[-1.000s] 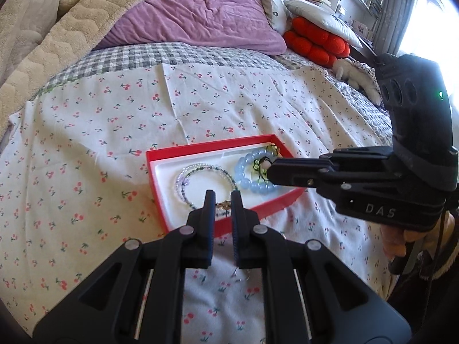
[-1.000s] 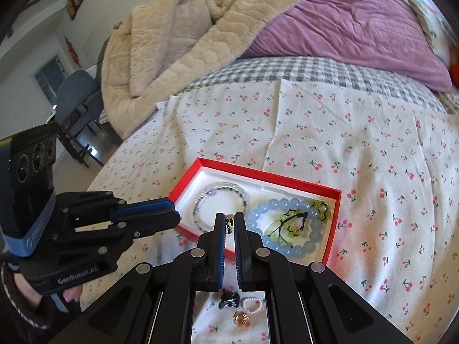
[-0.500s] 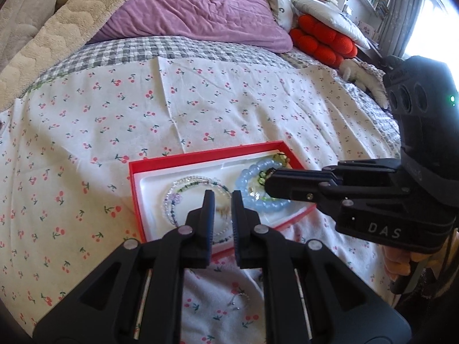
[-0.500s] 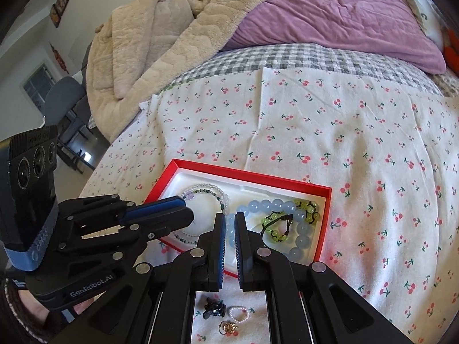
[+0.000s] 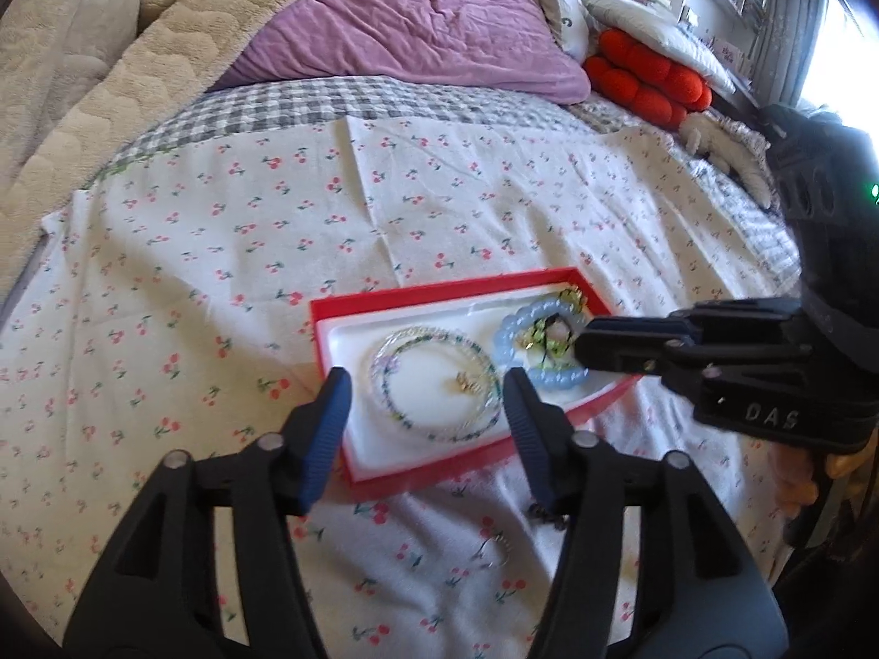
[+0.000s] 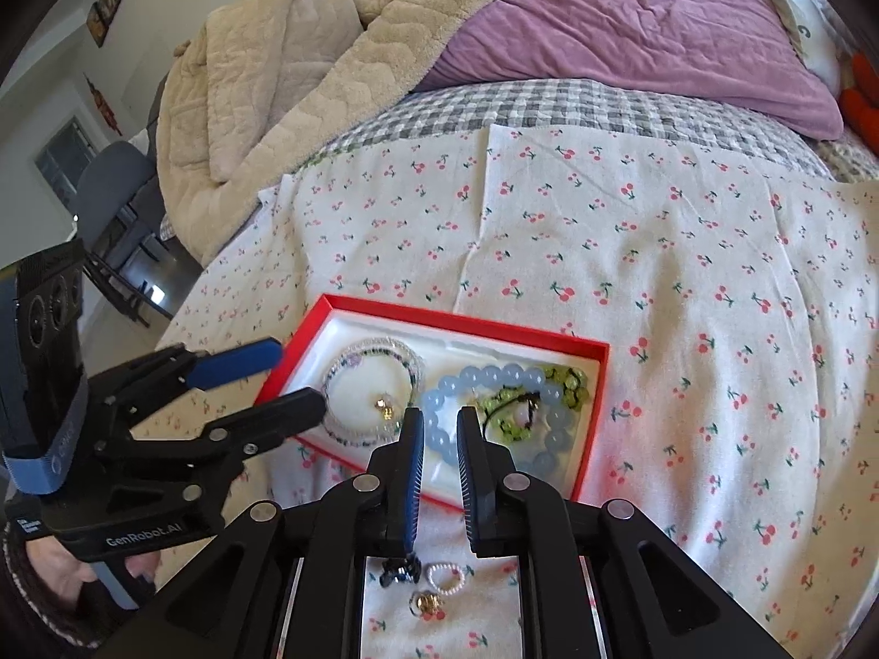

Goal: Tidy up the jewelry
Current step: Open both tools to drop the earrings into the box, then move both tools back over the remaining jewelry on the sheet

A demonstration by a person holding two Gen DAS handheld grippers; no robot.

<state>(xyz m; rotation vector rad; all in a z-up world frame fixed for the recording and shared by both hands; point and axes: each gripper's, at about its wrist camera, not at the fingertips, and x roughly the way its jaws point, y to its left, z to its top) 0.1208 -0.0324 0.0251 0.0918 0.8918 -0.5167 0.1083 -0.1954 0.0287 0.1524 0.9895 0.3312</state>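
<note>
A red tray with a white lining (image 5: 329, 318) (image 6: 596, 417) lies on the cherry-print bedspread. In it are a thin clear bead bracelet (image 5: 434, 384) (image 6: 373, 379), a small gold piece (image 5: 466, 383) (image 6: 386, 405) inside that ring, a pale blue bead bracelet (image 5: 541, 329) (image 6: 494, 412) and a green beaded cord (image 6: 516, 412). My left gripper (image 5: 426, 412) (image 6: 274, 379) is open and empty above the tray's near left part. My right gripper (image 6: 439, 439) (image 5: 582, 346) is almost shut and empty over the blue bracelet. A black piece (image 6: 398, 571), a small pearl ring (image 6: 446, 576) and a gold ring (image 6: 428, 601) lie on the bedspread before the tray.
A purple pillow (image 5: 417, 22), a beige blanket (image 6: 307, 66) and red cushions (image 5: 648, 82) lie at the bed's far side. A grey chair (image 6: 110, 208) stands left of the bed. A thin wire ring (image 5: 494, 552) lies on the bedspread.
My left gripper has opened wide and the small gold piece now lies in the tray inside the clear bracelet. Both grippers have shifted slightly over the tray.
</note>
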